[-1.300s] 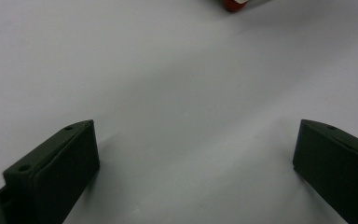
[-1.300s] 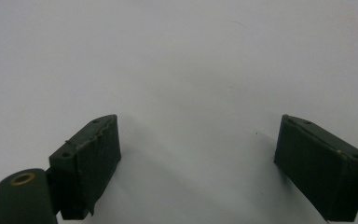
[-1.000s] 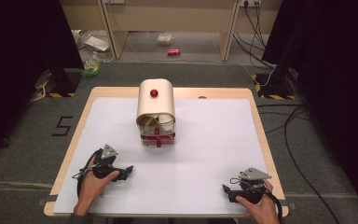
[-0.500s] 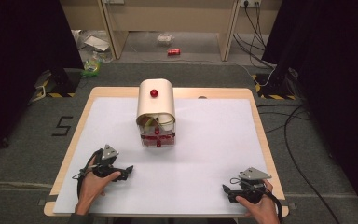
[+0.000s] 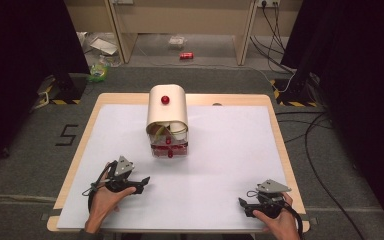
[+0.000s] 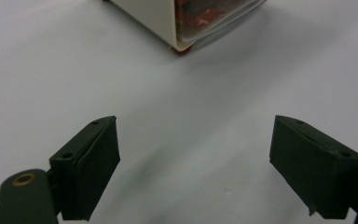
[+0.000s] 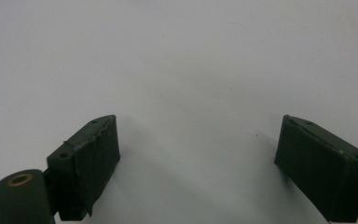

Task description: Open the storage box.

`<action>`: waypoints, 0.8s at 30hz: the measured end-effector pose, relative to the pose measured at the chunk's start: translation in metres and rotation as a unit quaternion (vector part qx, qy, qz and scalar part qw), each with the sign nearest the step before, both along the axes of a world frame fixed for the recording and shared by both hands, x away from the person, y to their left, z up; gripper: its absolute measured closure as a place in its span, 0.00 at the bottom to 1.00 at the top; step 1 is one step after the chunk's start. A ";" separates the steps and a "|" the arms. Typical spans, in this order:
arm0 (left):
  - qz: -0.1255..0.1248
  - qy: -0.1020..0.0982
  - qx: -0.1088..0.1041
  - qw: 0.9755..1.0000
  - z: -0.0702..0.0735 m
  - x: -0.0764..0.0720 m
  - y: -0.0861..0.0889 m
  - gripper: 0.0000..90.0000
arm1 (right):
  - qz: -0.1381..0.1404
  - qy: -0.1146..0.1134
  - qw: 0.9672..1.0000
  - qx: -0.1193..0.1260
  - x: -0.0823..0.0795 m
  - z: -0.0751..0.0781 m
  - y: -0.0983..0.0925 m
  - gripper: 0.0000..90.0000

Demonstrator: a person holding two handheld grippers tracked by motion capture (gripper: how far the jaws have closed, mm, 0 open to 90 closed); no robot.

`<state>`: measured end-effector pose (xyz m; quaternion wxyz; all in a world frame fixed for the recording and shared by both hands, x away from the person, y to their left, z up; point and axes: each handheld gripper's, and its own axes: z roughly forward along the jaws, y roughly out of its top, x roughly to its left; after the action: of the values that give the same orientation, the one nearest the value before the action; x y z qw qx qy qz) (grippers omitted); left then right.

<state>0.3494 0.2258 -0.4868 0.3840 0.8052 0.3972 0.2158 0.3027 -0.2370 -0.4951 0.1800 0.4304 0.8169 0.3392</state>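
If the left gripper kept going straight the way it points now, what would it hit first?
Probably the cream box: its near corner sits straight ahead of the left gripper, with bare white table between them. Jaws open, just closing a little, nothing between them.

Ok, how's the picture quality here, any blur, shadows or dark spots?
High view: table evenly lit, surroundings dark, slightly soft. Left gripper view: box corner blurred, faint jaw shadows on the white surface. Right gripper view: plain white surface, soft shadows beside the jaws.
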 end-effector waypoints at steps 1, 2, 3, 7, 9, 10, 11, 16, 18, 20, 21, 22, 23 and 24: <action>-0.002 -0.001 0.001 1.000 0.001 -0.001 -0.001 0.17 | 0.000 0.000 1.000 0.000 0.000 0.000 0.000 0.15; -0.005 -0.004 -0.001 1.000 0.002 -0.001 -0.004 0.17 | 0.001 -0.001 1.000 0.000 0.000 0.000 0.000 0.15; -0.006 -0.006 -0.002 1.000 0.002 -0.002 -0.005 0.17 | 0.000 -0.002 1.000 0.000 0.000 0.000 0.000 0.15; -0.013 -0.014 -0.004 1.000 0.005 -0.004 -0.010 0.17 | 0.001 -0.002 1.000 0.000 0.000 0.000 0.000 0.15; -0.018 -0.018 -0.008 1.000 0.007 -0.005 -0.014 0.17 | 0.001 -0.002 1.000 0.000 0.000 0.000 0.000 0.15; -0.020 -0.021 -0.008 1.000 0.008 -0.006 -0.016 0.17 | 0.000 0.000 1.000 0.000 0.000 0.000 0.000 0.15; -0.021 -0.024 -0.008 0.999 0.009 -0.006 -0.017 0.17 | 0.001 0.000 1.000 0.001 0.000 0.000 0.000 0.15; -0.029 -0.039 -0.011 0.999 0.014 -0.009 -0.023 0.17 | 0.002 -0.001 1.000 0.000 0.000 0.000 0.000 0.15; -0.036 -0.050 -0.012 0.998 0.018 -0.010 -0.029 0.17 | 0.001 -0.001 1.000 0.001 0.000 0.000 0.000 0.15; -0.041 -0.054 -0.009 0.998 0.019 -0.010 -0.033 0.17 | 0.002 -0.001 1.000 0.000 0.001 0.000 0.000 0.15; -0.043 -0.056 -0.008 0.997 0.019 -0.010 -0.035 0.17 | 0.002 -0.001 1.000 0.000 0.000 0.000 0.000 0.15; -0.045 -0.059 -0.009 0.997 0.019 -0.011 -0.037 0.17 | 0.003 -0.002 1.000 0.000 0.000 0.000 0.000 0.15; -0.047 -0.063 -0.008 0.997 0.020 -0.011 -0.038 0.17 | 0.002 -0.002 1.000 0.001 0.000 -0.001 0.000 0.15; -0.050 -0.066 -0.007 0.997 0.020 -0.011 -0.040 0.17 | 0.002 -0.001 1.000 0.001 0.000 0.000 0.000 0.15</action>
<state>0.3388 0.1861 -0.4664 0.4255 0.8050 0.3322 0.2461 0.3031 -0.2372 -0.4955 0.1802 0.4285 0.8172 0.3407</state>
